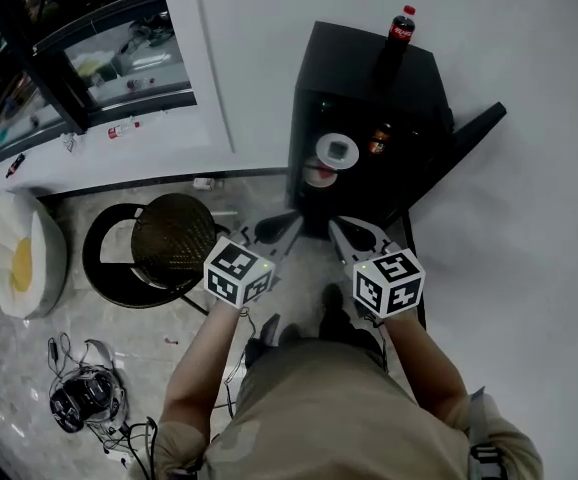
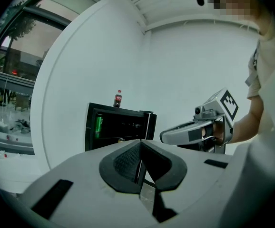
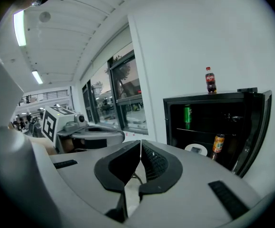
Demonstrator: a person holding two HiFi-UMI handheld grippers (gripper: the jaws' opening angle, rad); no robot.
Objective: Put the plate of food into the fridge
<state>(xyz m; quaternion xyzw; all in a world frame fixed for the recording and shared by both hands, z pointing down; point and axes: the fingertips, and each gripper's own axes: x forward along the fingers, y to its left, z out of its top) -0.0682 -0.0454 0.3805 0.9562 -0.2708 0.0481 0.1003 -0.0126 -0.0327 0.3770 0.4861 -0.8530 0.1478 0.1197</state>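
Black fridge [image 1: 361, 78] open, plate [image 1: 337, 150] near its front edge, so I guess that's why left hand-held gripper [image 1: 291, 224] and right hand-held gripper [image 1: 337, 228] hover pinched closed, empty.

I am standing before the fridge [image 1: 419, 83], which is sitting against the wall with its door [image 1: 474, 128] hanging open on the right. A tall bottle [image 1: 400, 28] is standing on top of it. Inside, a plate [image 1: 336, 150] is resting on the lower shelf with a small bottle [image 1: 378, 140] just to its right, and a can [image 3: 187, 114] is sitting on the shelf above. I am holding my left tongs [image 1: 291, 221] and right tongs [image 1: 335, 225] side by side before the opening. A stool [image 1: 172, 236] is standing left of the fridge, and a cable bundle [image 1: 84, 396] is lying on the floor nearer me, farther left.
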